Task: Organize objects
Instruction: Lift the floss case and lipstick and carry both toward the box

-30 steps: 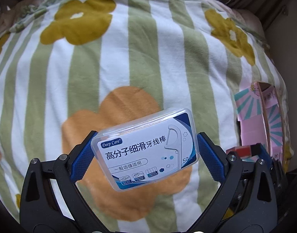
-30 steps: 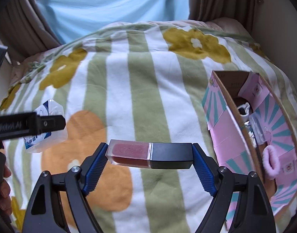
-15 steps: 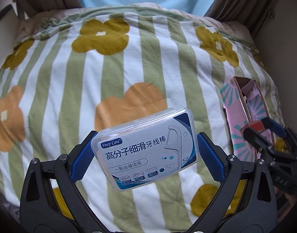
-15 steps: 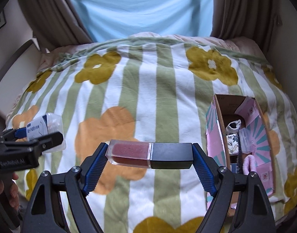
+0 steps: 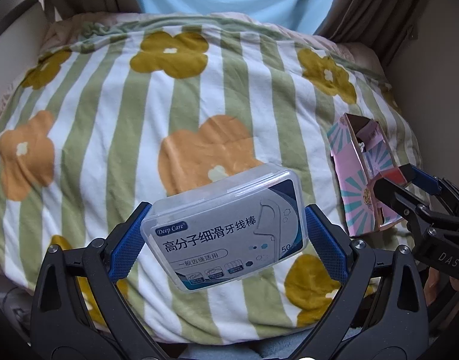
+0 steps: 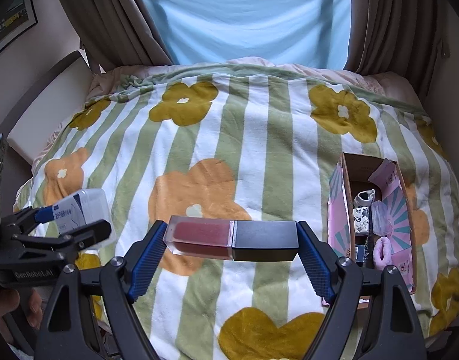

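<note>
You have 2 loads in the air. Your left gripper (image 5: 225, 235) is clamped on the clear plastic floss-pick case with the blue-and-white label (image 5: 225, 229), gripped across its long sides. Your right gripper (image 6: 230, 240) is clamped end to end on the square lip-gloss tube with a dark red body and black cap (image 6: 232, 237). Both hang above the green-striped fleece blanket with yellow and orange flowers (image 6: 259, 150).

The likely target is the open pink cardboard box with teal sunburst print (image 6: 338, 210), resting on the blanket at its right side and already holding a pink fluffy scrunchie (image 6: 382, 250) and other small items.

Take the tube in first, since that hand is nearer. Carry it level, centre it over the free space inside, turn it along the box's length, lower it past the rim, then let the pads part. Keep the case clear of the right hand until it is out.
</note>
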{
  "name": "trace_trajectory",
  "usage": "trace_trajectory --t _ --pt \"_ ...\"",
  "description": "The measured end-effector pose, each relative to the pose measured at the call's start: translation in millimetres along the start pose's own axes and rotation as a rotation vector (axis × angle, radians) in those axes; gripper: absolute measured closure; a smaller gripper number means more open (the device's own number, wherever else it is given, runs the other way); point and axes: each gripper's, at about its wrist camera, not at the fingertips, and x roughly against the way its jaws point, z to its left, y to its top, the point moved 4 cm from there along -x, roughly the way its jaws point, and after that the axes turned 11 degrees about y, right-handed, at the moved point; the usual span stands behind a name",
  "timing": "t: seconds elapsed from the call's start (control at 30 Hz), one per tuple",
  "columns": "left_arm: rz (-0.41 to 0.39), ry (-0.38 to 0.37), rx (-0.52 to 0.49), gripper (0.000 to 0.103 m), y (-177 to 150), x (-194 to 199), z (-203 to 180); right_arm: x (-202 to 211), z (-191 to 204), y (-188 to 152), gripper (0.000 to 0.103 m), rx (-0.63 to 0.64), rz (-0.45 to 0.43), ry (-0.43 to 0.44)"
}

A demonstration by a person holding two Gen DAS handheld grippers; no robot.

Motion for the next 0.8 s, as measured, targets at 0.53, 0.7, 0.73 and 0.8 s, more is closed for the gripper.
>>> trace_trajectory --t 0.53,0.7,0.73,0.8 --pt "-0.012 -0.006 -0.047 0.005 6 10 -16 27 -22 2 0.022 -0.067 -0.056 -0.027" --pt "-0.019 -0.046 -0.126 0.005 19 6 -55 40 -55 -5 0.022 -0.144 -0.080 -0.074" --pt "-0.021 -0.052 -0.139 0.005 21 6 -62 43 -62 -8 0.022 -0.161 -0.084 -0.085" --pt "-0.020 -0.075 -0.173 0.005 27 3 -81 47 -75 -12 0.022 -0.191 -0.089 -0.111"
